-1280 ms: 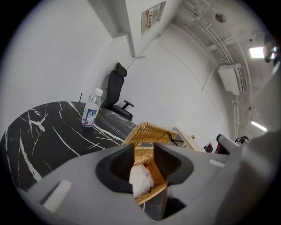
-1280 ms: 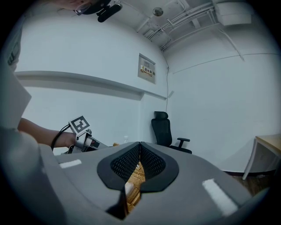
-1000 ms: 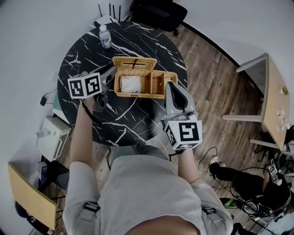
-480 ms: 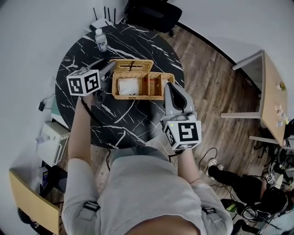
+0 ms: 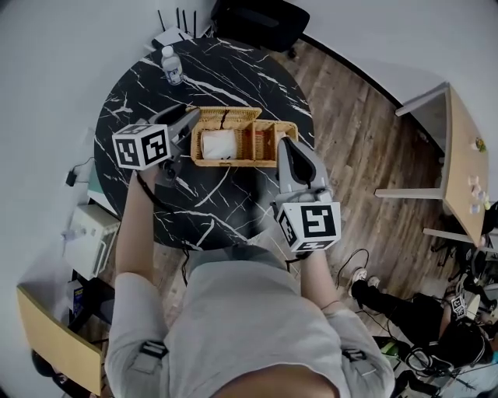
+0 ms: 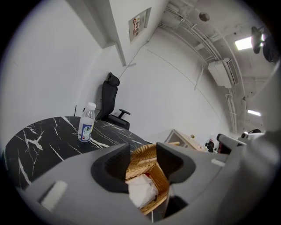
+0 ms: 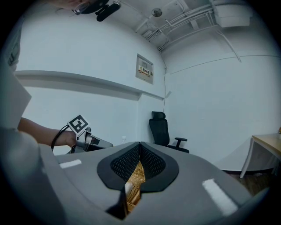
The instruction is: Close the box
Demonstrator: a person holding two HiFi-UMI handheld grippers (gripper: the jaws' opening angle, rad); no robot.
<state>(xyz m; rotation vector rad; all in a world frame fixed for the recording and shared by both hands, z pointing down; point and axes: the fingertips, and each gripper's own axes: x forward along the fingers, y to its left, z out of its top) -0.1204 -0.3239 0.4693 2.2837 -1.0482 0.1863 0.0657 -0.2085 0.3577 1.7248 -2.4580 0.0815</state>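
A wicker box (image 5: 261, 144) stands on the round black marble table (image 5: 132, 101), its lid (image 5: 226, 117) raised along the far side. A white packet (image 5: 219, 144) lies in its left compartment. My left gripper (image 5: 187, 122) hovers at the box's left end, jaws open; the left gripper view shows the wicker rim (image 6: 147, 154) and the white packet (image 6: 141, 191) beyond the spread fingers (image 6: 115, 163), with nothing pressed. My right gripper (image 5: 285, 142) is at the box's right end, shut, with nothing visibly held (image 7: 139, 151).
A water bottle (image 5: 172, 64) stands at the table's far left edge. A black office chair (image 5: 257, 19) sits beyond the table. A light wooden table (image 5: 467, 171) is off to the right, and cables and gear lie on the floor (image 5: 436, 334).
The lid now shows as a narrower strip from above, tipped further over the box. The left gripper's jaws have parted and sit a little lower beside the box. The right gripper has barely moved.
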